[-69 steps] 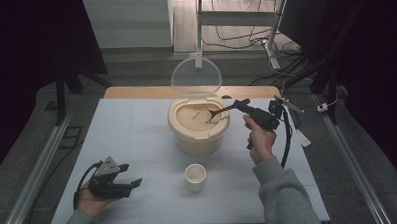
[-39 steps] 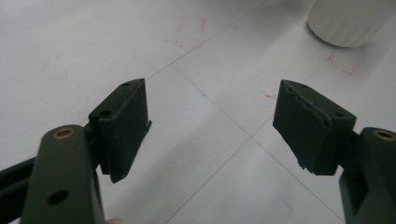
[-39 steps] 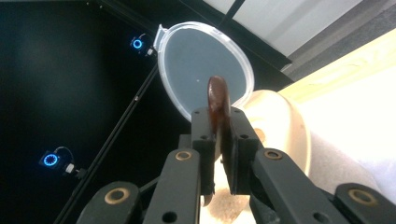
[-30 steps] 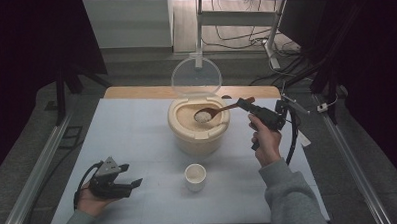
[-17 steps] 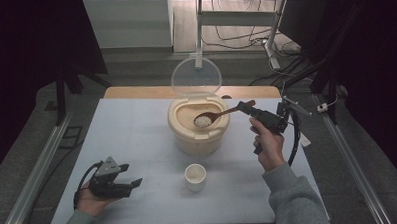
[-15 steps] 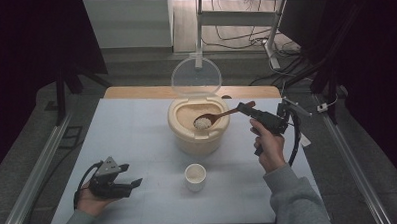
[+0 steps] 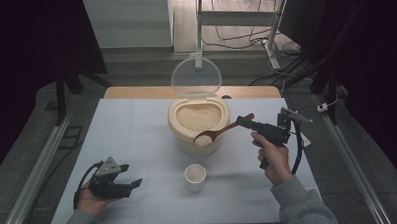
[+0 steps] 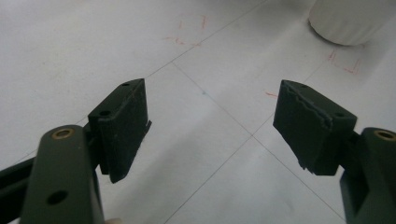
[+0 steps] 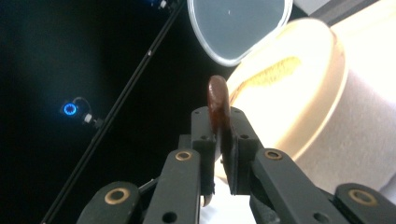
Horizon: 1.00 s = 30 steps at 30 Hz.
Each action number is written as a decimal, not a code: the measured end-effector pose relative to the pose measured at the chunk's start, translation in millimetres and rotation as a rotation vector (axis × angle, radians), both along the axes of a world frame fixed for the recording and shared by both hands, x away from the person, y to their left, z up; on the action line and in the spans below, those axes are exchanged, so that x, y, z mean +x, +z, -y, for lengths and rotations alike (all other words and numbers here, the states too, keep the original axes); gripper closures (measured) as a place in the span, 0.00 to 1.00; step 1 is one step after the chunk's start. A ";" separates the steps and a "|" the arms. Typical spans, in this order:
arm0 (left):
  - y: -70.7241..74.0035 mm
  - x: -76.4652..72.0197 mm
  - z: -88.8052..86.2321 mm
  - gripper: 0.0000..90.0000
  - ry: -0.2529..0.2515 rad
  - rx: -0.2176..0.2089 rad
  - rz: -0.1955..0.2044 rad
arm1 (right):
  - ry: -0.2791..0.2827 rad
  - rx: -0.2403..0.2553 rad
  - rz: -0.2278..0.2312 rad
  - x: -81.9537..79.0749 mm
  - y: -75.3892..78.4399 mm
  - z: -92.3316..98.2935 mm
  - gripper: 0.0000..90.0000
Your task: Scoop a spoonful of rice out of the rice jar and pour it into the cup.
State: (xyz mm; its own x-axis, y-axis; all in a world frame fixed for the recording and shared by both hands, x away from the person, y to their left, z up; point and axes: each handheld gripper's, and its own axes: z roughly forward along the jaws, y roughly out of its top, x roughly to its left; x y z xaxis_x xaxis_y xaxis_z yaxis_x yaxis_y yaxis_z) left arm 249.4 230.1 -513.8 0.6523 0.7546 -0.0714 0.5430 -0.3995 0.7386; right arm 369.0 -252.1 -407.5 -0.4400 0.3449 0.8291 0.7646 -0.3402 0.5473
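Above the front rim of the rice container [image 7: 199,123], a loaded wooden spoon [image 7: 215,135] is clamped by the right gripper [image 7: 244,122]; it should be kept level until over the cup [image 7: 195,176]. The left gripper [image 7: 133,185] rests wide, holding nothing.

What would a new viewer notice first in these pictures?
The wooden spoon heaped with rice, held by the right gripper over the front rim of the open rice container at the table's middle. A small white cup stands in front; the left gripper rests open at the near left.
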 end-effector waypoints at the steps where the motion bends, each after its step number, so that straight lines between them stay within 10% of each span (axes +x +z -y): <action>1: -0.1 0.1 0.1 0.28 -0.001 0.001 -0.001 | 0.009 -0.004 -0.002 -1.4 -1.5 -0.5 0.93; 18: -0.6 0.1 0.3 0.28 0.000 0.002 -0.001 | 0.091 -0.092 -0.033 -11.4 -22.1 -14.6 0.93; 30: -1.2 0.2 0.6 0.28 -0.004 0.007 -0.005 | 0.110 -0.241 0.036 -14.6 -25.3 -25.1 0.93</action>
